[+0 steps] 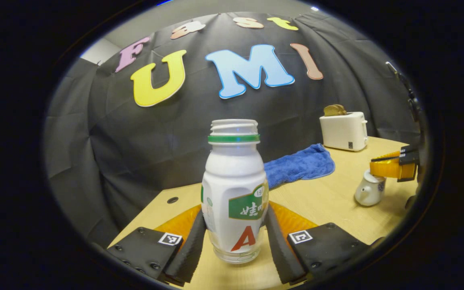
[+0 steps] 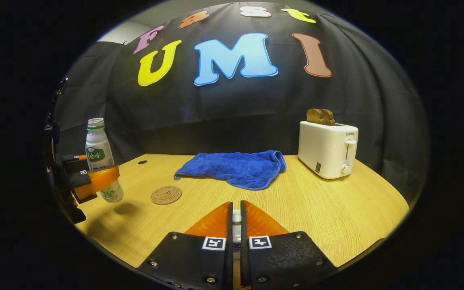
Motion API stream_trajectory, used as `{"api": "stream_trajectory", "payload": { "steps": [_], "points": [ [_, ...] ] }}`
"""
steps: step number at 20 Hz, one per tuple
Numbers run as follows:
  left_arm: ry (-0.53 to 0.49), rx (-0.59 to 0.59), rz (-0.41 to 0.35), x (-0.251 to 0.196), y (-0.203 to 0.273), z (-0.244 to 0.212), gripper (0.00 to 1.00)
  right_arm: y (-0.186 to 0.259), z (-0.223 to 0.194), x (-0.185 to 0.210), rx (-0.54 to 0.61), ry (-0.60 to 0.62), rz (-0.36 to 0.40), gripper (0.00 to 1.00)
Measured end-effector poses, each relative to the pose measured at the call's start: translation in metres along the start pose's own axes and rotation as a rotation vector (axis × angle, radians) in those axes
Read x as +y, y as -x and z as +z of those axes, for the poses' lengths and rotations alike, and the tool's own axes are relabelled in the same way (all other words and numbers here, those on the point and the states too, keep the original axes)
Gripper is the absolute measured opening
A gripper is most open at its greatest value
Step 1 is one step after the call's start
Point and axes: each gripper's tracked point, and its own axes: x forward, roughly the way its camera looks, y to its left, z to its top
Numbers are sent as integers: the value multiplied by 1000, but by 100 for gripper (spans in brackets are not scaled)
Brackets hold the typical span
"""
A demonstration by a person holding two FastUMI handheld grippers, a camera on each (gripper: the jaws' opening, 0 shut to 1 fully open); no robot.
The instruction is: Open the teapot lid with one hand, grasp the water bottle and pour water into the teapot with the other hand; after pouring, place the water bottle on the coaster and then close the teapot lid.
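Left gripper (image 1: 236, 237) has its jaws spread about bottle-width and clamped on the lower body of the water bottle (image 1: 235, 189), one finger pressing each side, bottle upright between them and lifted clear of the table (image 1: 328, 197); the right gripper view shows a shadow under it. The mouth is uncapped, so it looks held ready for pouring. Right gripper (image 2: 236, 223) has its jaws nearly closed on a small white piece between the tips, likely the teapot lid knob (image 2: 236, 219), though most of it is hidden; the grip there suits lifting the lid so the pot opens. In the left gripper view the teapot (image 1: 370, 190) sits far right of the jaws, under the other gripper. The coaster (image 2: 166, 195) lies ahead-left of the right jaws, bare, apparently waiting for the bottle. Counts: one bottle, one teapot, one coaster, one blue towel (image 2: 234, 168) ahead of the jaws, one toaster (image 2: 328, 149) ahead-right holding what looks like two slices of toast (image 2: 320, 116).
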Motion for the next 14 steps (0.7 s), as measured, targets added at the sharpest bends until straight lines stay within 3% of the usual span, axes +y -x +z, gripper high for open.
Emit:
{"api": "stream_trajectory", "payload": {
  "steps": [6, 14],
  "points": [
    [6, -6, -1, 3, 4, 0, 75, 0, -1, 1, 6, -17, -6, 7],
    [12, -22, -15, 0, 0, 5, 75, 0, 0, 0, 1, -10, -19, 13]
  ]
}}
